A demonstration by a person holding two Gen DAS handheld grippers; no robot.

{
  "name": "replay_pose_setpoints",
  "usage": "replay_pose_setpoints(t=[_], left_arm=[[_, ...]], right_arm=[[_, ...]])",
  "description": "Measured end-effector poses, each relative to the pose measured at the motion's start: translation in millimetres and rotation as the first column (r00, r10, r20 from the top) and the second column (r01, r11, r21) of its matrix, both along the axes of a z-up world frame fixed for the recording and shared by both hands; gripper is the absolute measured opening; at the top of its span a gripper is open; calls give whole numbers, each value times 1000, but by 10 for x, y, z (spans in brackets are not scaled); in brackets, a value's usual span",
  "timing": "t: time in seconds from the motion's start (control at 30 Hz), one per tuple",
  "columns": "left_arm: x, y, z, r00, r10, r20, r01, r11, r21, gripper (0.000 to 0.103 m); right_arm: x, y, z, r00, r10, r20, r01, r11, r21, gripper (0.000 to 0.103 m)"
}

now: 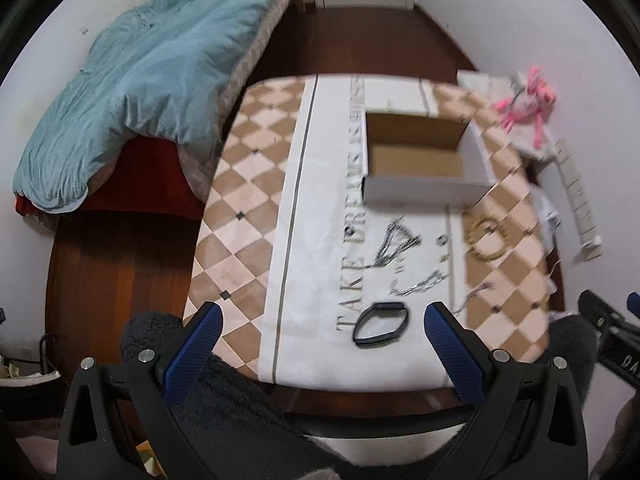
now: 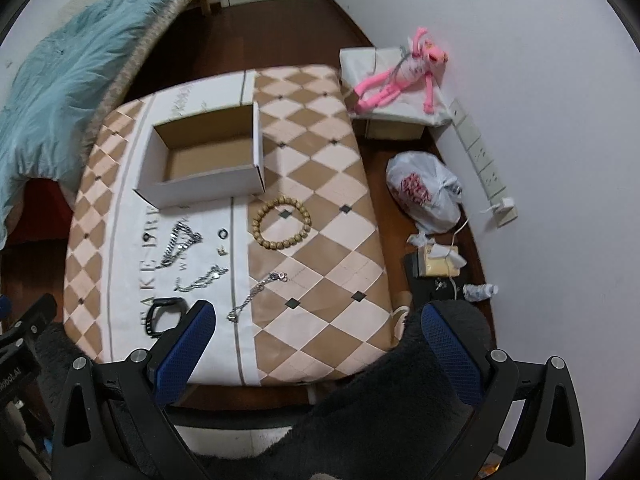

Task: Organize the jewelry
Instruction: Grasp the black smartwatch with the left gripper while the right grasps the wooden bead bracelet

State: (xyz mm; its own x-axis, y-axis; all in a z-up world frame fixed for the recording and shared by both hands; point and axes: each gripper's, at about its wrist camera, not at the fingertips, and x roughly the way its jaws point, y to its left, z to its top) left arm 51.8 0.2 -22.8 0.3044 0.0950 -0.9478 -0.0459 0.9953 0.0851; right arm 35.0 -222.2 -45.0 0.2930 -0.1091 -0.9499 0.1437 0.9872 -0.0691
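An open empty cardboard box (image 1: 416,160) (image 2: 208,156) stands on the checkered table (image 1: 248,184) (image 2: 328,208). In front of it lie silver chains (image 1: 394,246) (image 2: 180,246), a small ring (image 1: 442,239) (image 2: 223,234), a wooden bead bracelet (image 1: 486,238) (image 2: 280,224), a thin silver bracelet (image 2: 256,294) and a black band (image 1: 380,322) (image 2: 166,314). My left gripper (image 1: 324,320) is open above the table's near edge, with the black band between its fingers' line. My right gripper (image 2: 316,320) is open and empty over the near right part of the table.
A bed with a teal blanket (image 1: 144,80) (image 2: 60,80) stands left of the table. A pink plush toy (image 1: 528,100) (image 2: 400,76) lies on a box at the right wall. A plastic bag (image 2: 426,192), a power strip (image 2: 480,152) and clutter lie on the floor.
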Motion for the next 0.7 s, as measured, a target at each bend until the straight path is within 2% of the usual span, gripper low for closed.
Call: replay_pose_setpoints(t=[0.03, 0.2, 0.3, 0.37, 0.43, 0.5, 0.53, 0.6, 0.67, 0.7], left_arm=[[-51, 201, -296, 1000, -8, -13, 8, 1000, -6, 103], [52, 250, -890, 991, -46, -124, 44, 999, -19, 101], [71, 245, -1205, 981, -77, -180, 70, 997, -42, 92], [78, 227, -1383, 971, -98, -218, 88, 994, -58, 74], [76, 152, -1555, 964, -115, -240, 104, 993, -59, 63], [83, 117, -1674, 957, -138, -256, 122, 990, -76, 59], [83, 99, -1719, 954, -145, -261, 130, 989, -76, 53], [83, 65, -1791, 949, -164, -270, 146, 985, -87, 48], [85, 55, -1840, 947, -168, -272, 149, 985, -91, 37], [87, 56, -1861, 947, -168, -274, 147, 985, -95, 35]], right_arm=[[22, -26, -101, 1000, 1, -12, -1, 1000, 5, 103], [208, -37, -701, 995, 2, -100, 2, 999, 38, 103], [243, -48, -980, 990, 7, -142, 1, 998, 56, 100], [258, -41, -1148, 985, 11, -171, 2, 997, 78, 96], [274, -49, -1265, 981, 11, -191, 5, 996, 85, 94], [298, -55, -1341, 979, 11, -202, 7, 996, 91, 93], [308, -57, -1374, 979, 12, -206, 7, 996, 91, 93], [337, -61, -1435, 977, 10, -212, 9, 996, 91, 93], [359, -73, -1474, 976, 7, -216, 13, 995, 94, 92], [374, -80, -1493, 976, 5, -216, 15, 995, 94, 92]])
